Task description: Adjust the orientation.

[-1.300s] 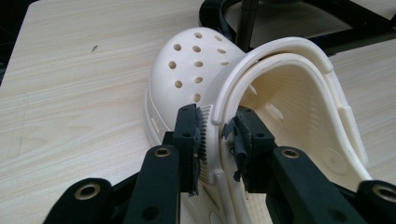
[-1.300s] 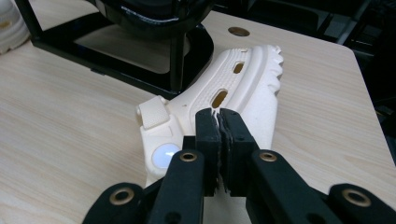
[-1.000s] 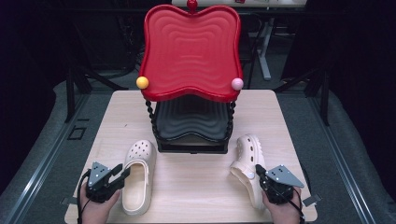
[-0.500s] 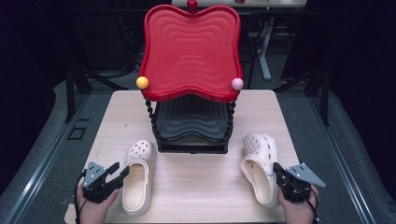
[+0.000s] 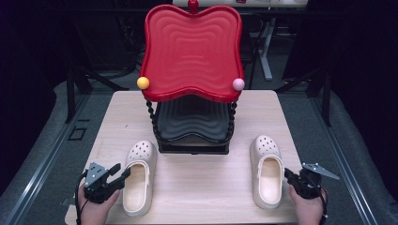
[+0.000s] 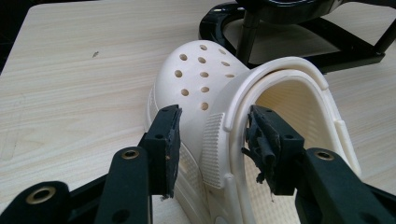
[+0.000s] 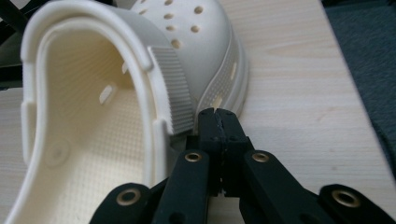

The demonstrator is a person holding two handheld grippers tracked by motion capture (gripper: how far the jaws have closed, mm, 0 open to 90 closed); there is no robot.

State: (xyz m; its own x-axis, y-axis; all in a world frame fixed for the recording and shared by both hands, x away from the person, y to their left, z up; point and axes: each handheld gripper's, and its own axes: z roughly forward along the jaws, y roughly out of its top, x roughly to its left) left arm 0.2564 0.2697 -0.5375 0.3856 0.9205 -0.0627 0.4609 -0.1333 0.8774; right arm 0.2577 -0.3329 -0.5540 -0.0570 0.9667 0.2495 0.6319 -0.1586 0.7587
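Since the earlier pictures, both clogs have been turned to lie straight, toes toward the stand, and the right clog has been shifted outward toward the table's right edge; the right gripper has been drawn off it.

Left gripper [image 5: 116, 172]: jaws are held apart, as seen in the left gripper view [image 6: 212, 149]. Between them lies the outer side wall of the left clog [image 6: 219, 116], at its ribbed patch. One pad is seen outside the wall and the other at the inner rim; whether either pad presses the wall cannot be told. The gripper is carried in the left hand [image 5: 96, 208] at the near left corner of the table [image 5: 197, 187].

Right gripper [image 5: 290, 177]: jaws are pressed together with nothing between them, as seen in the right gripper view [image 7: 218, 122]. The tips are found just beside the outer side of the right clog [image 7: 140, 84], near its ribbed patch. It is carried in the right hand [image 5: 307, 211] at the near right edge.

Left clog [image 5: 139, 180] is set sole-down on the near left part of the table, the right clog [image 5: 266, 171] on the near right, well apart.

Behind and between them a two-tier stand is placed: a black lower tray [image 5: 192, 123] under a red upper tray [image 5: 192, 47], with a yellow ball [image 5: 143, 83] and a pink ball [image 5: 238, 84] at the red tray's front corners.
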